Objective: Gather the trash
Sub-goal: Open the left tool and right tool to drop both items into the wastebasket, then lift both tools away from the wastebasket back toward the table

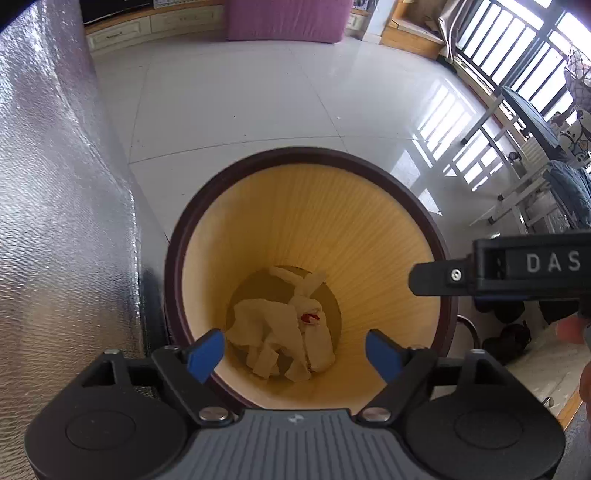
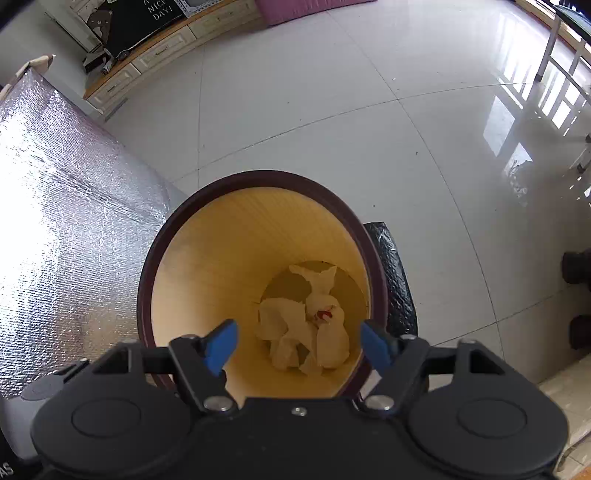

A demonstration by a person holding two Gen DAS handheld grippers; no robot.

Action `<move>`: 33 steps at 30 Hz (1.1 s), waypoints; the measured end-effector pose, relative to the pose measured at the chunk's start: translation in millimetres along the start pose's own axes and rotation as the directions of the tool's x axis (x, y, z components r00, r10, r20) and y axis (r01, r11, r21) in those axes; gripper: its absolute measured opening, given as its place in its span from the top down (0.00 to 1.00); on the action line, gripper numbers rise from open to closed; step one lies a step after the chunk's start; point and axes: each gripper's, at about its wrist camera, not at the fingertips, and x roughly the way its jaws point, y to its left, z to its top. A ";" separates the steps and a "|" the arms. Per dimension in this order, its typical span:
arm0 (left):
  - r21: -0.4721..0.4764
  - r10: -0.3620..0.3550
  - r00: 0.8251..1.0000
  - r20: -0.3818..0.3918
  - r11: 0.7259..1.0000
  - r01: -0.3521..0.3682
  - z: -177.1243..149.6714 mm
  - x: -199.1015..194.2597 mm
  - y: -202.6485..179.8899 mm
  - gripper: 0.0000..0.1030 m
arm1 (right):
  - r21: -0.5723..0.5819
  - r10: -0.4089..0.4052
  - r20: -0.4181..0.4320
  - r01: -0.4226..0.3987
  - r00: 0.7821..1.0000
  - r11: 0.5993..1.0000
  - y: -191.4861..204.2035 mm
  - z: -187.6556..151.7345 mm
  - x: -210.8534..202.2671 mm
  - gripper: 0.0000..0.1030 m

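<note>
A round bin with a dark brown rim (image 1: 258, 157) (image 2: 207, 199) and ribbed yellow inner wall stands on the tiled floor. Crumpled white tissues (image 1: 273, 328) (image 2: 295, 332) lie at its bottom, one with a small red spot. My left gripper (image 1: 293, 354) hovers over the bin mouth, blue pads wide apart, nothing between them. My right gripper (image 2: 297, 345) hangs over the same opening, also open and empty. In the left wrist view the right gripper's black body (image 1: 517, 269) reaches in from the right above the rim.
A silver foil-covered surface (image 1: 55, 221) (image 2: 66, 229) borders the bin on the left. A pink block (image 1: 288, 18) and low drawers (image 2: 147, 62) stand at the far wall. White chair frames (image 1: 509, 177) and a window railing are at right. Dark shoes (image 2: 576, 266) sit on the floor.
</note>
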 end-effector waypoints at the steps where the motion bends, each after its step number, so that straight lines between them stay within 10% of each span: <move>1: 0.000 0.004 1.000 0.002 1.000 -0.004 0.0 -3.5 0.3 0.17 | -0.002 0.002 0.003 -0.002 1.000 1.000 -0.2 0.6 -1.6 0.25; 8: -0.015 0.036 0.999 -0.008 0.999 -0.037 -7.4 -24.6 0.5 0.04 | 0.011 0.003 0.042 -0.003 0.999 1.000 -6.4 -2.4 -23.7 0.03; 33: -0.066 0.071 0.990 0.124 0.996 -0.063 -46.0 -139.0 -5.2 0.00 | -0.110 -0.019 0.229 0.045 0.973 0.993 2.6 -61.8 -137.0 0.00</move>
